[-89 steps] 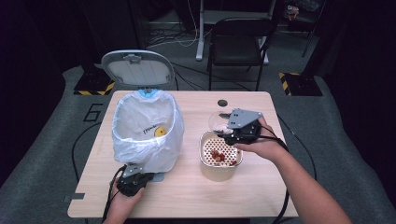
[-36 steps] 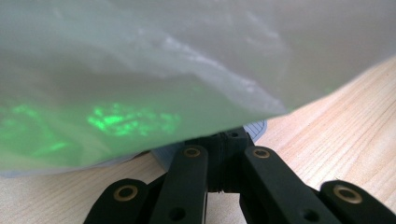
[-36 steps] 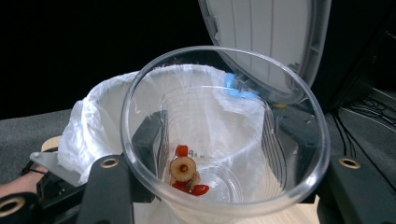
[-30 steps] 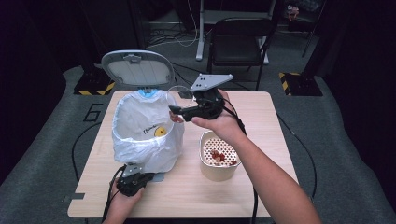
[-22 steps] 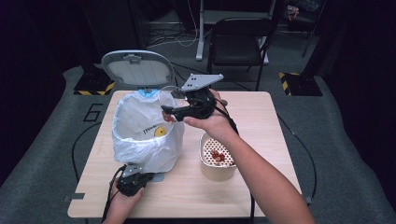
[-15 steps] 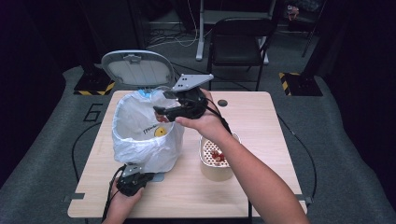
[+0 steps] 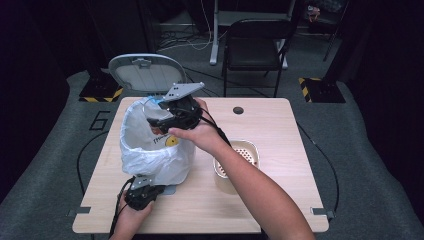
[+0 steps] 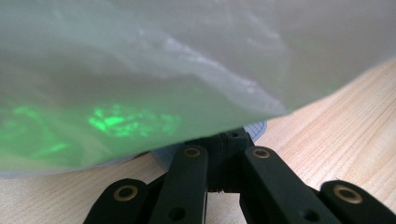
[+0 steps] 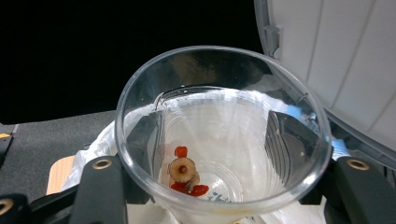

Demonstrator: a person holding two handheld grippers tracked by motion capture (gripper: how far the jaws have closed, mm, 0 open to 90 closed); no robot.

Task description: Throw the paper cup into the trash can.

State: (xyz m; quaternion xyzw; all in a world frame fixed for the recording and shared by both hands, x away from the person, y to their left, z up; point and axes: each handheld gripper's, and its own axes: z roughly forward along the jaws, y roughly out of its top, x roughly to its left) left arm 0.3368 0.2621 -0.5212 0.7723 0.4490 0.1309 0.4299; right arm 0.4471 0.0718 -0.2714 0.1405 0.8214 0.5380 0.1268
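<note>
A clear plastic cup [image 9: 224, 116] with a few red bits and a pale slice at its bottom sits between the jaws of my right gripper [image 9: 219, 154]. Those jaws have just been opening a little, with the pads still on the cup's sides. In the high view the right gripper [image 7: 159, 118] holds the cup [image 7: 151, 107] over the mouth of a bin lined with a white plastic bag [image 7: 150, 150]. My left gripper [image 7: 145, 192] lies low at the bin's foot. Its jaws [image 8: 224, 142] are shut on the bin's blue-grey base rim [image 8: 254, 129], under the bag [image 8: 187, 70].
The bin's grey lid [image 7: 145, 72] stands open behind the bag. A beige tub with a perforated insert [image 7: 240, 160] stands right of the bin on the wooden table [image 7: 290, 125]. A black chair [image 7: 255, 45] is beyond the table. Cables trail off both sides.
My right hand has carried the cup leftward and slightly down, from above the beige tub to over the bag's mouth. The left gripper has stayed in place.
</note>
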